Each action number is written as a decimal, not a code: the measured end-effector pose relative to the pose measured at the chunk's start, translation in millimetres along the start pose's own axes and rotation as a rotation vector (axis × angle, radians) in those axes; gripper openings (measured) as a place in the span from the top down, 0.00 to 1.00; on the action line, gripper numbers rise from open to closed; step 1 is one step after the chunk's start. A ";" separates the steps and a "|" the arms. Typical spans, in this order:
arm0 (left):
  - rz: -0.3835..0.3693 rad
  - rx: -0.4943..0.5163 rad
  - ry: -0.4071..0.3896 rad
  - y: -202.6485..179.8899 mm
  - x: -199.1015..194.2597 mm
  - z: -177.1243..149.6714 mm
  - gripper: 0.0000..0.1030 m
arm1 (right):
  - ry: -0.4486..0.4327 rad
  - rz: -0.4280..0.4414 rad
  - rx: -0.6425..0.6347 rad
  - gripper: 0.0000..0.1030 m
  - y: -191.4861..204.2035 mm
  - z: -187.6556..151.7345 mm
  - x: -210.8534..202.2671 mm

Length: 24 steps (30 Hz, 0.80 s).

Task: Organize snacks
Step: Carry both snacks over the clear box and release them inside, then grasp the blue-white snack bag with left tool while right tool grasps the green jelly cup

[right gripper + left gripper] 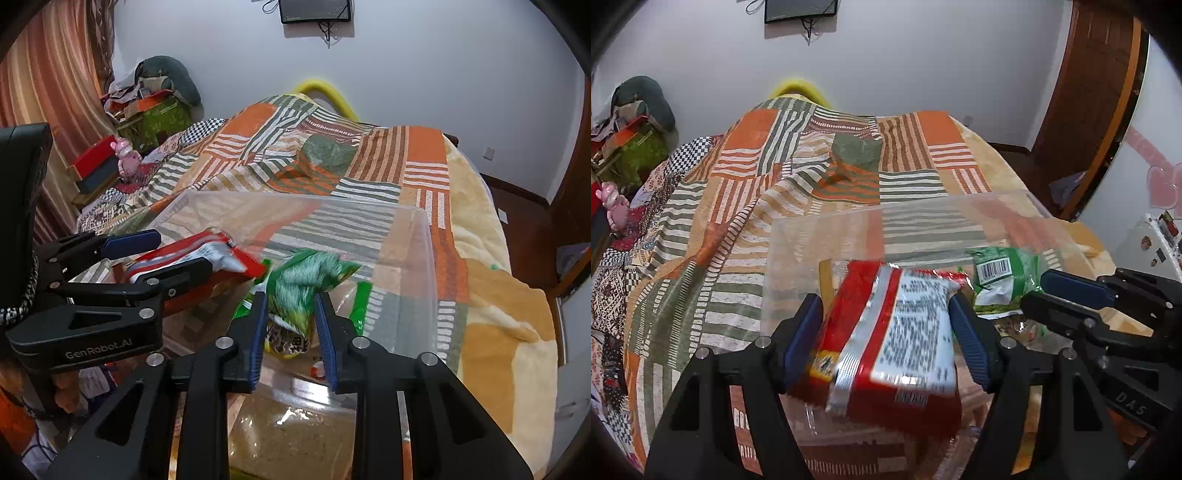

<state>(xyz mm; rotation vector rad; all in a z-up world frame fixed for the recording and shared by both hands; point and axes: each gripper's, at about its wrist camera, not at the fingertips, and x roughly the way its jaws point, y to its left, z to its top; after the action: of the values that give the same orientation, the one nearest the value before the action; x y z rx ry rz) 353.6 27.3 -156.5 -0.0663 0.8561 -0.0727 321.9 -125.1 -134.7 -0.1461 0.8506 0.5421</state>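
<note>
A red and silver snack packet (908, 332) sits between the blue pads of my left gripper (886, 325), which is shut on its two sides. It hangs over a clear plastic bin (923, 206) standing on the bed. To its right, a green snack packet (1001, 273) is held at one end by my right gripper (1038, 291). In the right wrist view, the green packet (295, 291) stands between the pads of the right gripper (291, 314), which touch both its sides, inside the bin (295, 197). The left gripper (177, 254) holds the red packet (207, 254) level at the bin's left side.
The bin rests on a patchwork bedspread (332, 155) of orange, green and striped squares. Boxes (155, 118) and a pink toy (127, 155) crowd the far left beside a striped curtain. A wooden door (1089, 110) stands to the right, and a dark screen (314, 11) hangs on the wall.
</note>
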 end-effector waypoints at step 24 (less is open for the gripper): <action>0.065 0.007 -0.040 44.5 -116.0 -71.9 0.10 | -0.085 -0.016 0.040 0.33 1.9 -38.1 -83.1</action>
<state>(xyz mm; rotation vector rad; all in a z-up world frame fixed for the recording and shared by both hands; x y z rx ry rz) 225.1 80.1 -120.2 -0.0329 0.8171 -0.0134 250.9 -169.2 -97.5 -0.0926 0.7761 0.5131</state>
